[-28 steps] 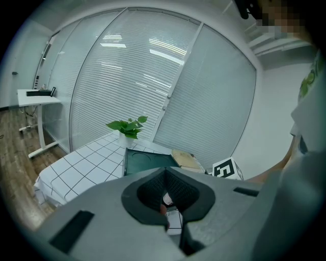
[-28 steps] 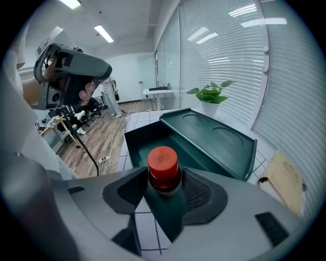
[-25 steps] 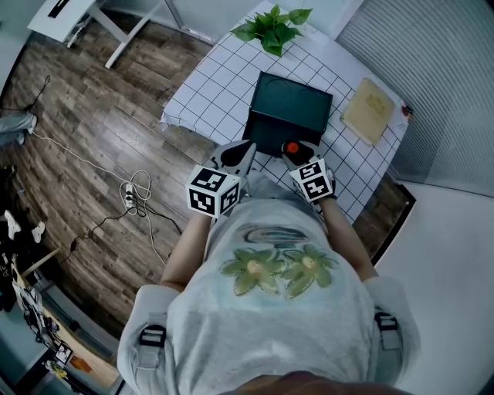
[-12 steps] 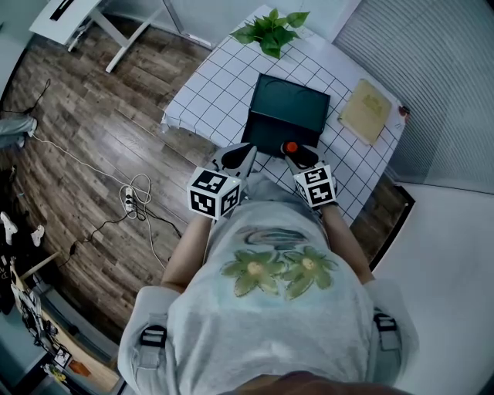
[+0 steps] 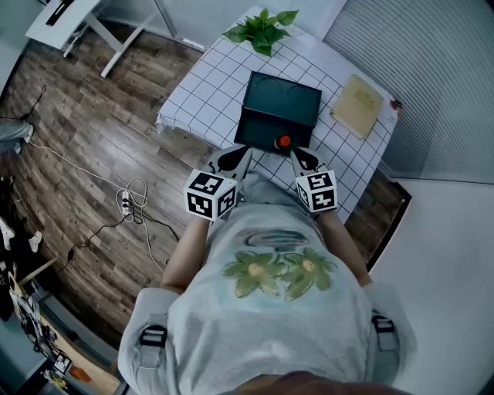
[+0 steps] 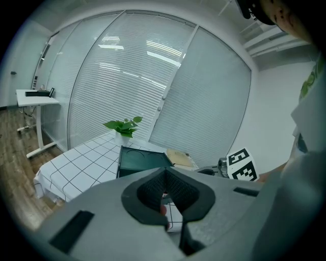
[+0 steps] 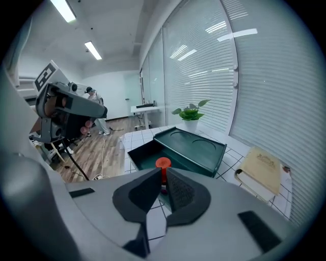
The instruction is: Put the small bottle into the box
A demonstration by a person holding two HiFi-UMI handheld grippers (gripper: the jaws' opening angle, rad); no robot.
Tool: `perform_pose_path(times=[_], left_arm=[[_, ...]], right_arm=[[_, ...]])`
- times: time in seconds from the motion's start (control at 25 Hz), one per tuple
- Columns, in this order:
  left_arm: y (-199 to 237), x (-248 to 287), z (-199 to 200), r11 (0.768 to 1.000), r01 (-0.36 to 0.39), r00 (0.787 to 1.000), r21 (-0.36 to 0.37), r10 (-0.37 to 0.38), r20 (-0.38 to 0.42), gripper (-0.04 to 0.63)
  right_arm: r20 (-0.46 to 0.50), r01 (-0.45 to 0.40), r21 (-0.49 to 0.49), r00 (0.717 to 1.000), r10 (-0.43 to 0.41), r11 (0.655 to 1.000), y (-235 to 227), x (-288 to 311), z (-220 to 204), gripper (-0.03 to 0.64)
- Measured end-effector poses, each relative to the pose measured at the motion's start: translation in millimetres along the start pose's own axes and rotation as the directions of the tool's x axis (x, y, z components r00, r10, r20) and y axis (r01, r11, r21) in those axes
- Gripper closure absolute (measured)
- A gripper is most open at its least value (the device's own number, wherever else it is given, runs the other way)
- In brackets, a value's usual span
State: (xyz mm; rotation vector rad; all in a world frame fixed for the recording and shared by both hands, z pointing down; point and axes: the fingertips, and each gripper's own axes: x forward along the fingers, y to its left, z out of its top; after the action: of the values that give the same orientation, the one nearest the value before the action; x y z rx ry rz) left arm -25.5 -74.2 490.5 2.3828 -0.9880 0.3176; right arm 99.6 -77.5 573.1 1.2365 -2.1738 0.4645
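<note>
The small bottle (image 5: 283,142) with a red cap (image 7: 163,163) stands at the near edge of the dark green box (image 5: 278,112), upright between my right gripper's pads. My right gripper (image 7: 162,184) is closing, and its pads sit against the bottle's neck just below the cap. The box (image 7: 188,148) lies on the checked tablecloth, with an open compartment in front and a lid with two round dents behind. My left gripper (image 5: 245,154) hovers at the table's near edge, left of the box (image 6: 140,160), its tips together and nothing held.
A potted plant (image 5: 262,31) stands at the table's far end and a tan notebook (image 5: 356,106) lies right of the box. The table's left edge (image 5: 166,119) drops to a wooden floor with cables (image 5: 133,202). A white desk (image 5: 65,15) stands far left.
My right gripper's jaws stood wide round the red-capped bottle and have now narrowed onto it. The left gripper has hardly moved. The head view has shifted slightly.
</note>
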Motion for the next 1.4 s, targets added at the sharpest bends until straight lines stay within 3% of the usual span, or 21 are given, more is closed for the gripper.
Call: perform_pose_path(times=[0.36, 1.4], left_arm=[[-20, -5, -13, 1.0, 0.017, 1.0, 0.002, -0.017, 0.0, 0.588], [-42, -31, -30, 1.0, 0.025, 1.0, 0.002, -0.025, 0.016, 0.588]], right_arm=[[0.091, -0.025, 0.024, 0.996, 0.023, 0.999, 14, -34, 14, 0.609], [0.117, 0.005, -0.027, 0.993, -0.002, 1.0, 39, -68, 11, 0.609]])
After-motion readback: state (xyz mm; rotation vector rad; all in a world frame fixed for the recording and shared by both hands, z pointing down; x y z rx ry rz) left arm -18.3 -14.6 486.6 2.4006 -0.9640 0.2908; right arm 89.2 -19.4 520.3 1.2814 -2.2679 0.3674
